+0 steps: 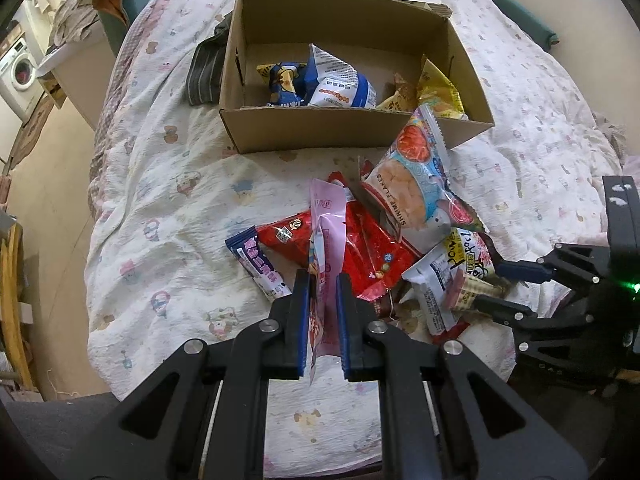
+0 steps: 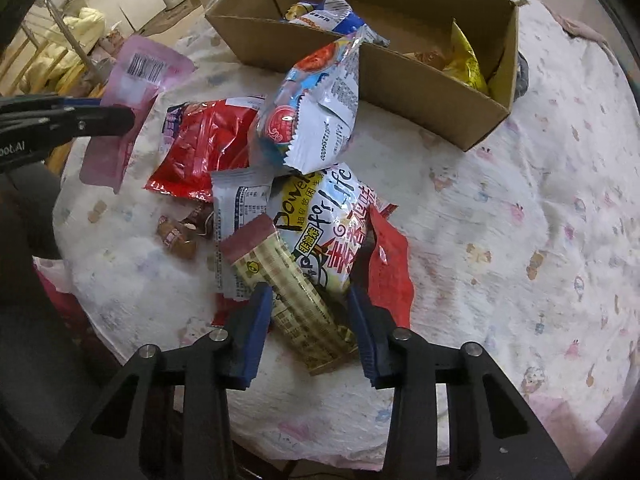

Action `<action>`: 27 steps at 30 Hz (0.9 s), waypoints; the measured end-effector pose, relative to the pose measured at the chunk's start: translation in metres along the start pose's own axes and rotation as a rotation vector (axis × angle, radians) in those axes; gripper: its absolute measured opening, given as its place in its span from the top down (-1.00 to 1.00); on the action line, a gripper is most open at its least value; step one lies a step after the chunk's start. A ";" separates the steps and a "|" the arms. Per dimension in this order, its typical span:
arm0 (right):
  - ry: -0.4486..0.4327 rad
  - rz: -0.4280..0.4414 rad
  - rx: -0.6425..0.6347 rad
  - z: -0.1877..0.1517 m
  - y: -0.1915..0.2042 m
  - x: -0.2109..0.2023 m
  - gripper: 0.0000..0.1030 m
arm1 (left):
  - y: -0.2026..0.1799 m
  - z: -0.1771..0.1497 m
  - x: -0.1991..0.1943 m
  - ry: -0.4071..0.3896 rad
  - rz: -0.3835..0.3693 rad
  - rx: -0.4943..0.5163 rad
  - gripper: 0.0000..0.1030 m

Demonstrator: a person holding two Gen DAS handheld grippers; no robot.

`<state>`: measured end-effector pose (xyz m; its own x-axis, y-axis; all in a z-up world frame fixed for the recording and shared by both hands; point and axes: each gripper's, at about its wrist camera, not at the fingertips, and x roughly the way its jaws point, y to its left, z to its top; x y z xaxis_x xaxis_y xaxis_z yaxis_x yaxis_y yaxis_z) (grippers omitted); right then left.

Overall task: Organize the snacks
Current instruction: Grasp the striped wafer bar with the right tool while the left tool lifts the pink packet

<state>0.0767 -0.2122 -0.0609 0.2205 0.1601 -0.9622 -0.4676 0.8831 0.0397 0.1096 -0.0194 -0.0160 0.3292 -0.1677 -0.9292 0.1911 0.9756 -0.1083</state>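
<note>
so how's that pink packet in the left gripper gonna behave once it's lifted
Probably floppy: the pink packet is thin film, already bending above the left gripper clamped on it. Likely light, since it looks flat. The glossy film may slip, so a firm pinch seems wise.

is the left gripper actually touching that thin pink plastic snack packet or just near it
Touching. In the left wrist view the left gripper has its blue pads shut on the thin pink plastic snack packet, which runs up between them with no gap on either side.

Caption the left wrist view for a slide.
Left gripper shut on a pink packet, snack pile and cardboard box ahead.
</note>
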 end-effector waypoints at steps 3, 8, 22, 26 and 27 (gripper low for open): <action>0.012 0.005 -0.031 -0.005 0.006 0.002 0.31 | 0.001 0.000 0.000 0.000 0.000 -0.002 0.81; 0.031 -0.003 -0.082 -0.012 0.019 0.004 0.24 | 0.001 -0.001 0.000 -0.003 0.004 -0.007 0.81; 0.062 -0.035 -0.185 -0.024 0.035 0.014 0.58 | 0.002 0.000 0.001 -0.001 0.011 -0.009 0.81; -0.028 0.130 -0.069 -0.017 0.013 -0.013 0.75 | 0.005 0.001 0.000 -0.010 0.012 -0.021 0.81; -0.058 0.167 -0.032 -0.015 0.007 -0.022 0.75 | 0.005 0.001 0.000 -0.012 0.013 -0.023 0.81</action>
<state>0.0557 -0.2167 -0.0439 0.1864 0.3295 -0.9256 -0.5290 0.8275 0.1881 0.1110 -0.0146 -0.0161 0.3423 -0.1568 -0.9264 0.1655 0.9806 -0.1048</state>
